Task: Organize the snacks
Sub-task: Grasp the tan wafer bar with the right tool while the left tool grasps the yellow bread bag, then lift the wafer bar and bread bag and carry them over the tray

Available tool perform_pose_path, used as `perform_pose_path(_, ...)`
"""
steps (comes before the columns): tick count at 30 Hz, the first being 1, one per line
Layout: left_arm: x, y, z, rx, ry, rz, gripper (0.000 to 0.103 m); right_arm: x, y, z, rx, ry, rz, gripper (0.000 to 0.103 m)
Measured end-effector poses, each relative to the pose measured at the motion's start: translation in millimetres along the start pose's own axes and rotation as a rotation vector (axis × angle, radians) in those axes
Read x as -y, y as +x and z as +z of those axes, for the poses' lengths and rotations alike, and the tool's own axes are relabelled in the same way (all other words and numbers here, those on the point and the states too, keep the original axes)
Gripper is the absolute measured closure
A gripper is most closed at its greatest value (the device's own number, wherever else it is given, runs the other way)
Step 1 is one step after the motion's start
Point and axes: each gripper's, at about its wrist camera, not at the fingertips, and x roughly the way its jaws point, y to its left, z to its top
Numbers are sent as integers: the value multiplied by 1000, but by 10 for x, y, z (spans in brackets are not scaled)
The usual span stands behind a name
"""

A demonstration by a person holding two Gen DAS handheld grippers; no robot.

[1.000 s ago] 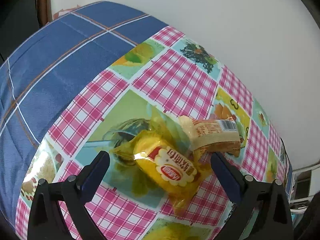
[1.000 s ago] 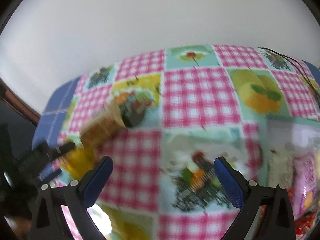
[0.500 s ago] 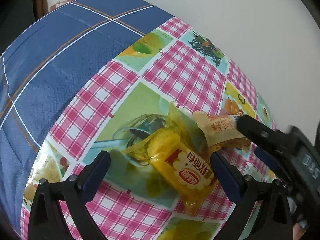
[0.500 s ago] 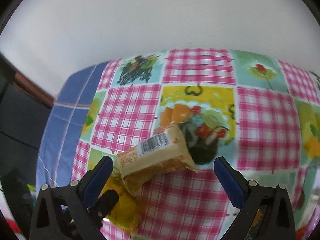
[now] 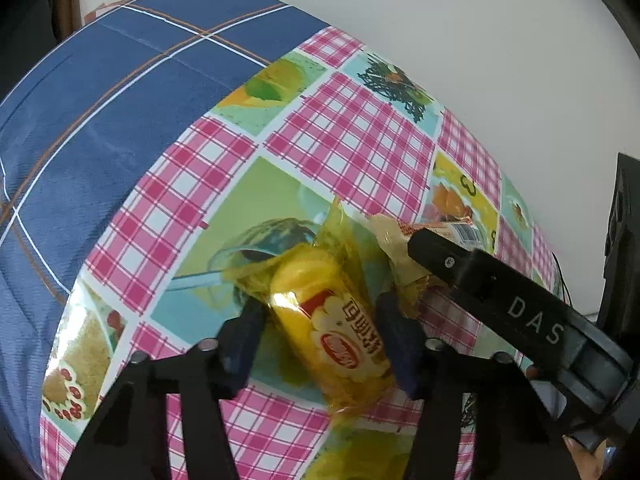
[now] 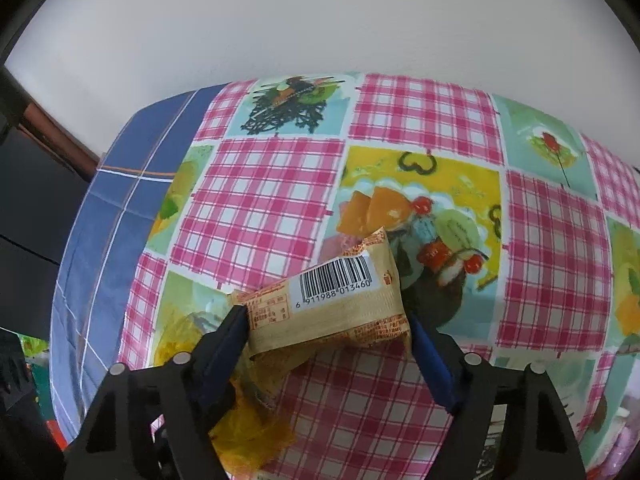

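A yellow snack packet (image 5: 332, 332) with a red logo lies on the pink checked tablecloth (image 5: 352, 136). My left gripper (image 5: 320, 332) straddles it; its jaws are closing and both blue pads touch the packet's sides. Just to its right, a tan snack packet (image 6: 332, 300) with a barcode label rests partly on the yellow packet (image 6: 248, 432). My right gripper (image 6: 326, 336) is closing on the tan packet, a pad against each end. In the left wrist view, one black finger of the right gripper (image 5: 480, 292) lies across the tan packet (image 5: 400, 248).
A blue plaid cloth (image 5: 100, 120) covers the table's left part, beyond the checked cloth. A white wall (image 6: 320, 20) runs close behind the table. A dark gap lies past the left table edge (image 6: 32, 220). Blurred packets show at the far right (image 6: 624, 440).
The right gripper swept in from the right to the tan packet. Both grippers' jaws narrowed from wide open onto their packets. The left gripper stayed over the yellow packet.
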Motion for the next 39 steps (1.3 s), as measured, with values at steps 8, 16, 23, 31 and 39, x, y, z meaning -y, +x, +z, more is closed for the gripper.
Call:
perform_pose_path(8,10,-35,-38,-15,-1,5,56,389,-180,-214,-6,83,10,28)
perform_pose_path(16,102,-97,-163,-42,10,14,62,619,-403,-638,-8,139,29,31)
perform_pose_path(23,358,-322,-379,-43,17,-21,62,647,-638,-1077,16,150,52,32)
perform_pose_path(31,518,-720,-631,-5,62,-3,63,610,-1057,-1510,55,139,11,32)
perform_pose_path(39,684,-1033,-1031,31,118,-8,62,690,-1541,-1847,110,142,-48,32)
